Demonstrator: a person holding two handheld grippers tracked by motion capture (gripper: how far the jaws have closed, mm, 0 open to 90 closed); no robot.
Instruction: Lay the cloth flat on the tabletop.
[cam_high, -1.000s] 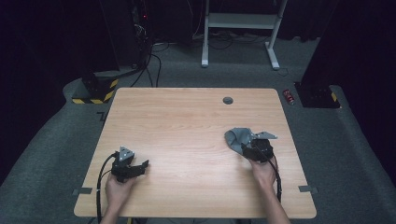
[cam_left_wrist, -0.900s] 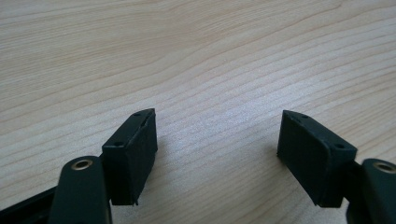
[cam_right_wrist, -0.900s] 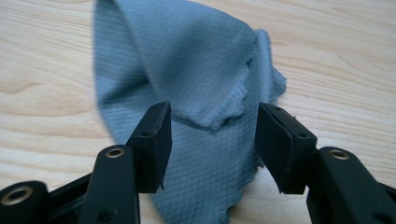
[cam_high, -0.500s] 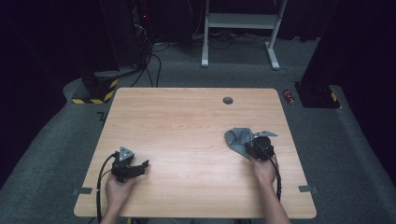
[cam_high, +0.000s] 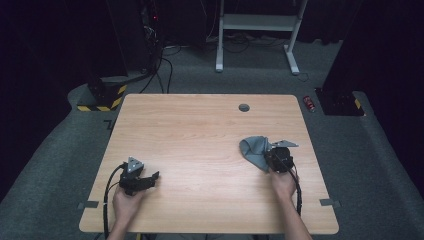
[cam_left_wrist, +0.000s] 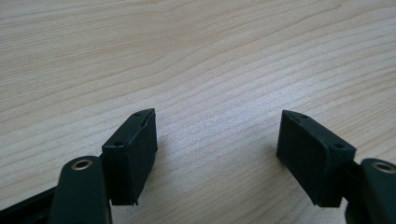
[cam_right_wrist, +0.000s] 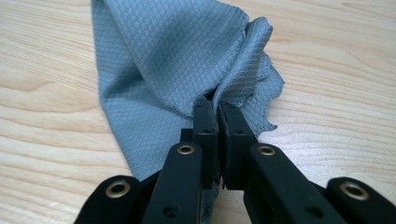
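The grey cloth (cam_high: 256, 150) lies bunched on the right half of the tabletop (cam_high: 200, 130), closer to the right edge than to the middle, with bare wood between it and that edge. The right gripper (cam_high: 272, 154) sits at the cloth's near side, and its fingers (cam_right_wrist: 205, 126) have just been closing; in the right gripper view they are pressed together on a gathered fold of the cloth (cam_right_wrist: 173, 60), which fans up and away from the pinch, its stitched hem ruffled to the right of the fingers. The rest of the cloth rests flat on the wood. The left gripper (cam_high: 150, 177) rests low at the near left of the tabletop, well apart from the cloth, not far from the near edge and the left edge. In the left gripper view its fingers (cam_left_wrist: 133, 149) stand wide apart with only bare wood between them. A broad stretch of open tabletop runs between the two grippers and across the whole far half, broken only by a small round hole (cam_high: 244, 107) near the far edge. Beyond the tabletop, on the floor to the right, a small red can (cam_high: 310, 103) lies close to a dark stand base (cam_high: 340, 102), and a white frame (cam_high: 257, 35) stands farther back.
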